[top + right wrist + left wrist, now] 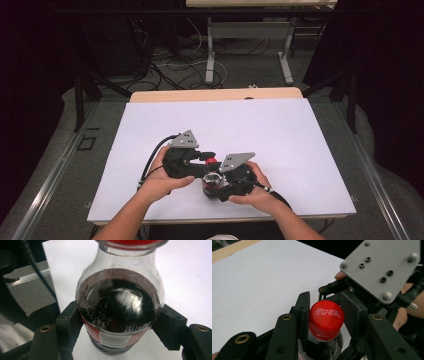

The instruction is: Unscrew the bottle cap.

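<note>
Left tongs (325, 316) clamped on red cap (326, 317); right tongs (117, 327) clamped on bottle (118, 310) (dark drink inside)

The right gripper (117, 327) has its two black jaws pressed against either side of a clear bottle (120, 305) of dark drink (red cap (130, 243) at top) over the white table (190, 272).
</note>
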`<state>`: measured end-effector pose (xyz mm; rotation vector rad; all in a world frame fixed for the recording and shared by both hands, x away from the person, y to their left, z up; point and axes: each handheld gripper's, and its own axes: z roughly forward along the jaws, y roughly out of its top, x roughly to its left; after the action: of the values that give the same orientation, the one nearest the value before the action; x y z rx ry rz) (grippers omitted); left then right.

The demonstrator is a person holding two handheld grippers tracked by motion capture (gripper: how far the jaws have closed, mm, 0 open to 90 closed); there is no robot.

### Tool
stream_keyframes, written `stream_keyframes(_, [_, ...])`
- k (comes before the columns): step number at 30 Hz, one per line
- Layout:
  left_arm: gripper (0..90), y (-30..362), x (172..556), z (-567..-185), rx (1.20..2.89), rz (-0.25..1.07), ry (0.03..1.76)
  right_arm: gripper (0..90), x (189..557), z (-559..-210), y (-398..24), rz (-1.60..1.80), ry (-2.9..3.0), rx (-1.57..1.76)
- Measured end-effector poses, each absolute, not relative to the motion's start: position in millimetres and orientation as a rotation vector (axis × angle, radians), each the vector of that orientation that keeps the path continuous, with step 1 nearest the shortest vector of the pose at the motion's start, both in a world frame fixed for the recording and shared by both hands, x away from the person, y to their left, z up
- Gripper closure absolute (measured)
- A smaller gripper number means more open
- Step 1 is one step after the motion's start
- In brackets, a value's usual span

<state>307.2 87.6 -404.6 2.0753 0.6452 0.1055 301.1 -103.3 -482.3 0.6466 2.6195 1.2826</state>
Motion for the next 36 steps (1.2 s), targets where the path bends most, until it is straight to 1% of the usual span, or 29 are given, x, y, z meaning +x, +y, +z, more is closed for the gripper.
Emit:
stream_keyframes(6, [61.4, 71.8, 297.0, -404.0, 2.012, 0.266, 0.823, 29.8, 303.2, -481.8, -105.2, 1.265, 2.551, 0.721])
stream_keyframes(9, [61.3, 66.7, 296.3, -404.3, 2.005, 0.280, 0.863, 29.8, 304.1, -482.8, -106.2, 1.261, 2.544, 0.744])
stream_keyframes(11, [60.4, 66.2, 297.9, -404.3, 2.027, 0.274, 0.835, 29.8, 305.1, -483.2, -107.7, 1.267, 2.550, 0.745])
stream_keyframes(12, [55.8, 66.8, 298.4, -403.7, 2.034, 0.270, 0.837, 29.8, 305.9, -482.9, -108.7, 1.259, 2.562, 0.739])
stream_keyframes(13, [51.4, 68.2, 298.9, -402.6, 2.022, 0.259, 0.825, 29.8, 306.0, -483.7, -108.9, 1.271, 2.549, 0.747])
stream_keyframes(14, [50.1, 70.5, 299.3, -400.6, 2.023, 0.244, 0.809, 29.8, 306.1, -483.8, -109.4, 1.270, 2.554, 0.748])
stream_keyframes(17, [48.2, 77.7, 300.6, -394.9, 2.045, 0.196, 0.775, 29.8, 306.1, -483.8, -110.1, 1.272, 2.578, 0.754])
stream_keyframes(20, [48.1, 85.1, 304.2, -393.0, 2.082, 0.157, 0.718, 29.8, 306.5, -483.3, -109.8, 1.290, 2.581, 0.727])
stream_keyframes(25, [51.8, 91.8, 309.9, -393.9, 2.129, 0.085, 0.594, 29.7, 304.1, -482.0, -108.0, 1.300, 2.593, 0.681])
stream_keyframes(32, [57.5, 95.4, 319.7, -396.4, 2.144, 0.008, 0.466, 29.8, 300.7, -481.9, -105.8, 1.308, 2.610, 0.618])
stream_keyframes(34, [57.7, 96.0, 321.5, -397.5, 2.138, -0.014, 0.458, 29.8, 300.0, -480.9, -105.7, 1.299, 2.624, 0.600])
stream_keyframes(36, [60.0, 96.0, 322.6, -398.8, 2.124, -0.032, 0.457, 29.8, 299.5, -481.2, -105.0, 1.306, 2.606, 0.603])
